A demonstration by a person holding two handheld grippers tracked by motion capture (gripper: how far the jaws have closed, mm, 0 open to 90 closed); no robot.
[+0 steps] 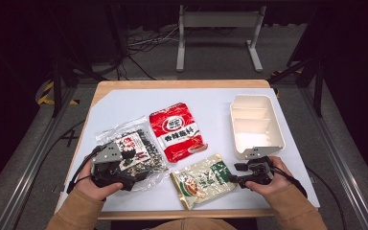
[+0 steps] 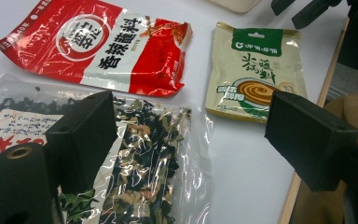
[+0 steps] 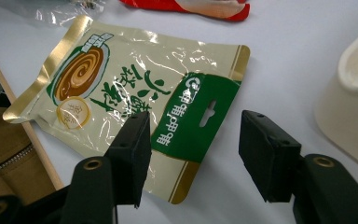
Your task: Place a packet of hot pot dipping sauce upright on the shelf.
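A beige sauce packet (image 1: 202, 179) with a green header lies near the table's front edge. My right gripper (image 1: 233, 173) is low at its right end, open; in the right gripper view the gripper (image 3: 195, 121) has its jaws either side of the packet's (image 3: 121, 88) green header, pads apart from it. My left gripper (image 1: 134, 175) is open over a clear bag of dark dried food (image 1: 134, 148). In the left gripper view the gripper (image 2: 191, 105) has its jaws wide apart above the bag (image 2: 144, 177), with nothing gripped. A red packet (image 1: 176, 130) lies in the middle of the table.
A cream divided box (image 1: 274, 120) stands open at the right, close behind my right hand, its wall (image 3: 349, 93) just right of the jaws. The white mat (image 1: 124, 103) covers the wooden table. A metal stand and cables are on the floor beyond the table.
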